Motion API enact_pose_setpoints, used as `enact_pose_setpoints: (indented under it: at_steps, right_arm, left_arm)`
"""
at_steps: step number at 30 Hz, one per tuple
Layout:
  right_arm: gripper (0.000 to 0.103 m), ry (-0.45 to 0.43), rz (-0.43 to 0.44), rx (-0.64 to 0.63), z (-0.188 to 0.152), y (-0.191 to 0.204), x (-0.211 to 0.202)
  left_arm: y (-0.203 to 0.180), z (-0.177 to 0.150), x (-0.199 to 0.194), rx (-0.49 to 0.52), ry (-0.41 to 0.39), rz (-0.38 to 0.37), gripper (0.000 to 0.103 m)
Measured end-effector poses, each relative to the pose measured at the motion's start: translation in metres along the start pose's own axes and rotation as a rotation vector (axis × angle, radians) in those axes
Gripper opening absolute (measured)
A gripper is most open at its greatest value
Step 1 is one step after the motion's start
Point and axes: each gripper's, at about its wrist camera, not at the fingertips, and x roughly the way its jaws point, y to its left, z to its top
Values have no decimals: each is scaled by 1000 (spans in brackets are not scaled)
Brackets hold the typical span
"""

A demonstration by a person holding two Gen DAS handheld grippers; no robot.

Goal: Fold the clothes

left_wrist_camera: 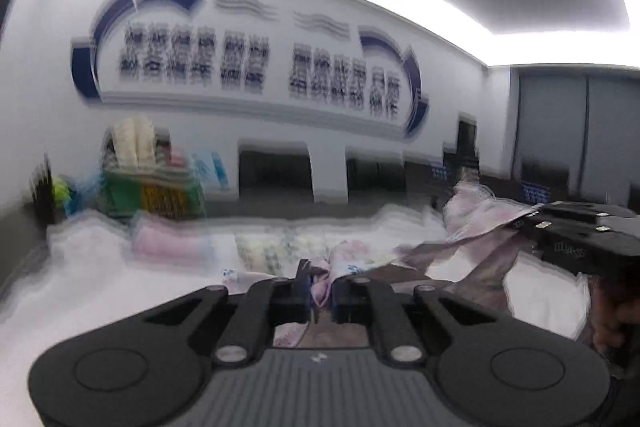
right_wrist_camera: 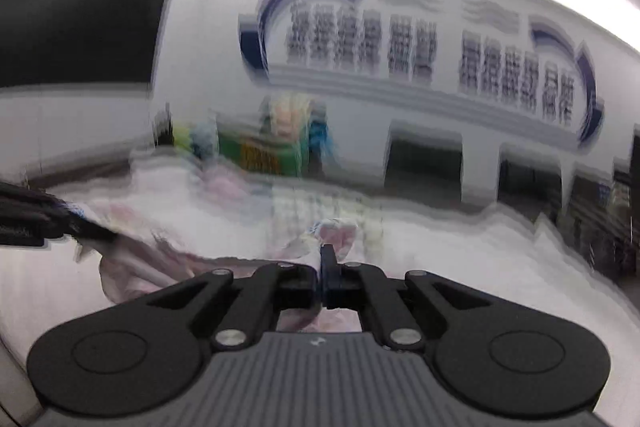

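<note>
Both views are motion-blurred. A pale pink patterned garment hangs stretched between my two grippers above the white table. My left gripper is shut on one edge of the garment. My right gripper is shut on another edge of the garment. The right gripper shows in the left wrist view at the right, with cloth in it. The left gripper shows at the left edge of the right wrist view, also with cloth in it.
Folded clothes, one pink and one checked, lie at the back of the table. A green and yellow basket of clothes stands behind them. A wall with lettering and dark chairs lie beyond.
</note>
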Motion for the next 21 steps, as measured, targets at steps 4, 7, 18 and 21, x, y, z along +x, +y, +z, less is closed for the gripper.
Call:
enact_pose_setpoints:
  at_steps: [4, 7, 18, 21]
  right_arm:
    - [2, -321, -34, -49, 93, 11, -46]
    - [2, -461, -53, -98, 149, 18, -70]
    - [2, -429, -129, -187, 236, 15, -53]
    - [2, -374, -148, -162, 228, 4, -27]
  left_arm:
    - [5, 79, -41, 61, -183, 10, 7]
    - [1, 129, -66, 126, -229, 10, 7]
    - [-25, 214, -52, 289, -226, 101, 7]
    - [-34, 208, -21, 340, -219, 176, 7]
